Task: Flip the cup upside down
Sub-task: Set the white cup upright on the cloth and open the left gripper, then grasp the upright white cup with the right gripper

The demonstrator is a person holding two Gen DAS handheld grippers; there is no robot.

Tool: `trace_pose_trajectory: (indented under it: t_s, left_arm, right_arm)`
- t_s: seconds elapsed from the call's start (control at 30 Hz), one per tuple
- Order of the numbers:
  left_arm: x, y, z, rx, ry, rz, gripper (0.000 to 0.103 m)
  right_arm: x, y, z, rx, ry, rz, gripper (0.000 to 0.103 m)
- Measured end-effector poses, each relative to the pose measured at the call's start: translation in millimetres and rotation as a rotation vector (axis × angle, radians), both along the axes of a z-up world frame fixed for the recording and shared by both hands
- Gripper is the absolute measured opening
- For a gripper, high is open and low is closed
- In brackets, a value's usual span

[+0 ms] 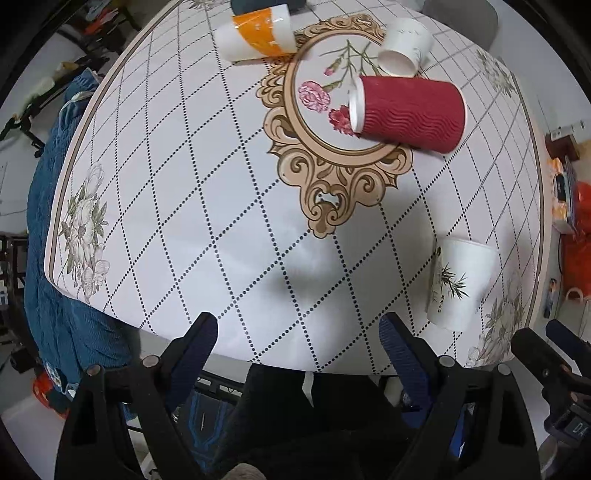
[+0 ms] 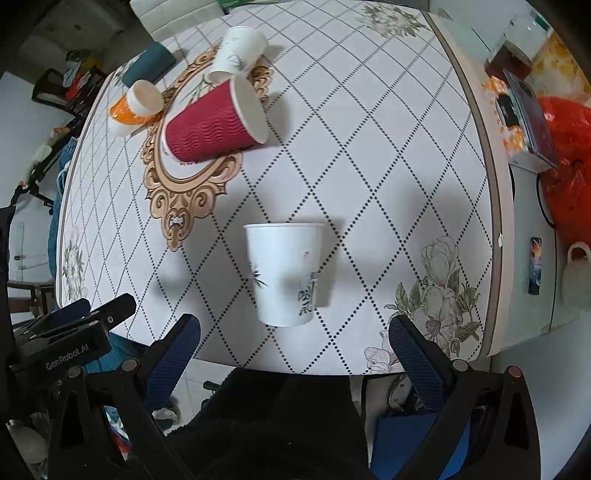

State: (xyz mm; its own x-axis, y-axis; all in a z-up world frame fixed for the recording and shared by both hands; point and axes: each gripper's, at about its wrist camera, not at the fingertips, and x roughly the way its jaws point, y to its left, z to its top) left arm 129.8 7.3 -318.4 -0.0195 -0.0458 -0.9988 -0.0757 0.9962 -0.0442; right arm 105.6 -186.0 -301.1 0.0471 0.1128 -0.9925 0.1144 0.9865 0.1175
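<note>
Tabletop [image 2: 369, 147]: inverted white cup [image 2: 284, 273], bamboo print.

left tool [image 1: 297, 325] agape, right tool [image 2: 293, 328] agape, empty

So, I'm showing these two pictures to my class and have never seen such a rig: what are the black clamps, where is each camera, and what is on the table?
Each picture comes from a fisheye camera fixed on a hand-held two-finger gripper, looking forward along its fingers. A person holds one in each hand; no robot arm is involved. The left gripper and right gripper are both open and hold nothing. On the patterned table several paper cups lie on their sides: a red ribbed cup, an orange and white cup, a small white cup and, nearest, a white cup with a plant print.
</note>
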Motion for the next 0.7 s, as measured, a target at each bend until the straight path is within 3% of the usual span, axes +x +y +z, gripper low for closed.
trace_pose_trajectory:
  t_s: [0.17,0.3,0.4,0.5,0.6,0.7]
  left_arm:
    - [0.5,6.6,-1.6,0.006,-0.019,0.013,0.089]
    - [4.1,9.8,-6.3,-0.005,-0.051,0.012,0.098]
    - [6.8,11.0,-11.9,-0.006,-0.071,0.015,0.098]
    - [8.2,11.1,-20.6,-0.022,-0.068,0.028,0.098]
    - [7.6,9.8,-30.6,-0.027,-0.054,0.044,0.098]
    - [6.5,8.4,-41.1,-0.028,-0.035,0.058,0.098]
  right_arm:
    - [4.6,10.1,14.0,-0.045,-0.003,0.073,0.103]
    - [12.4,24.8,29.9,-0.170,-0.036,0.265,0.103]
    - [12.7,47.8,40.5,-0.304,-0.115,0.550,0.103]
    - [1.9,77.9,36.8,-0.488,-0.174,0.929,0.103]
    - [-17.1,96.6,14.4,-0.699,-0.191,1.301,0.103]
    - [-42.2,102.4,-13.5,-0.844,-0.176,1.654,0.103]
